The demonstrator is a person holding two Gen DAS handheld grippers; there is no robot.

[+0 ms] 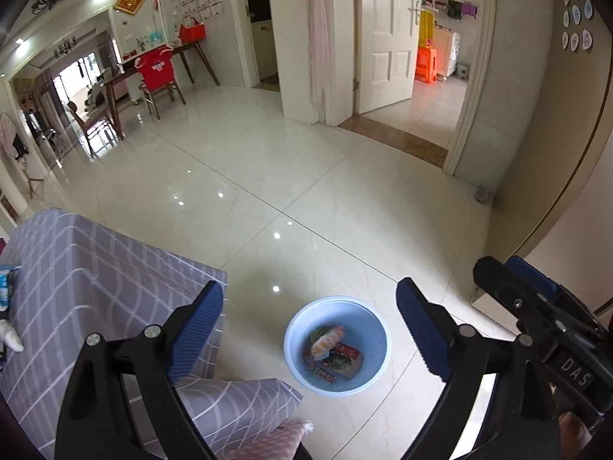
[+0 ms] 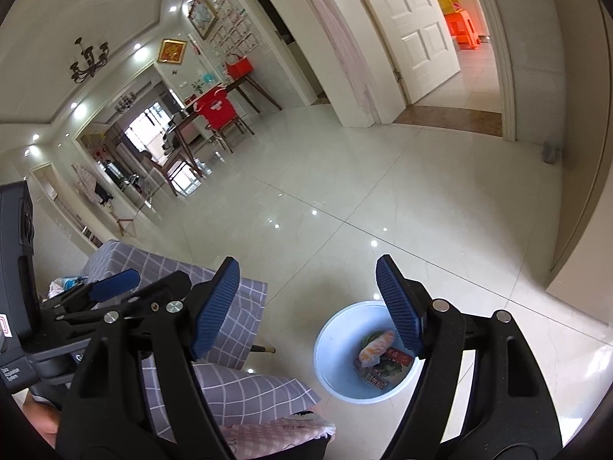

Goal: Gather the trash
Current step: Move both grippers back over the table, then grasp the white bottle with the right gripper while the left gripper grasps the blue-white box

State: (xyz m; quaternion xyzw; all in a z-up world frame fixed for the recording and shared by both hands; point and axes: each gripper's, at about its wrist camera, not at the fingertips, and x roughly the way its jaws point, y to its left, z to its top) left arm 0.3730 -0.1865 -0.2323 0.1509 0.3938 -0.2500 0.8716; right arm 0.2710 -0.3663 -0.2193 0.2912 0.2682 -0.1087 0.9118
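Left gripper [image 1: 310, 322] jaws spread wide, nothing between the pads; right gripper [image 2: 308, 306] likewise spread and empty. Light-blue basin [image 1: 373, 320] sits on the tile floor [image 1: 306, 191] at 6 o'clock, holding snack wrappers [image 1: 332, 352], just beside the grey checked tablecloth [image 1: 95, 268] at 8 o'clock.

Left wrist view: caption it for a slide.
Open left claw above a blue bin holding wrappers, beside a checked cloth on the tiled floor.

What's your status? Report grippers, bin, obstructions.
Left gripper open, empty. Right gripper open, empty. Blue bin on floor, wrappers inside. Nothing in the way.
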